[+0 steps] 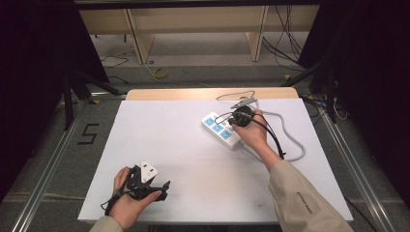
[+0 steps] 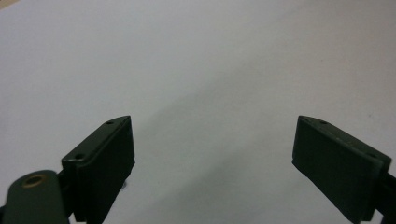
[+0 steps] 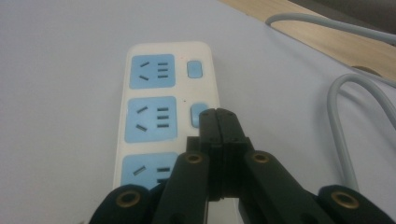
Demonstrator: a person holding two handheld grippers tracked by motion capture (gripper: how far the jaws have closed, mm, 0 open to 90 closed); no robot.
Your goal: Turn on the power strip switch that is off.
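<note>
Two claws work the bench (image 1: 159, 140): high view, left claw (image 1: 162, 191) idles near the front edge, well apart from the power strip (image 1: 221, 129). Left gripper view: jaws spread, nothing between. Right gripper view: right claw (image 3: 218, 116), pressed together, tips at the middle switch (image 3: 198, 114); pushing off-centre could slide the strip.

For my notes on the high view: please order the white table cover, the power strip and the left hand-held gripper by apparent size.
1. White table cover, by far the largest.
2 and 3. Power strip and left hand-held gripper look roughly alike; the gripper lies nearer the camera, so I do not rank them.
</note>
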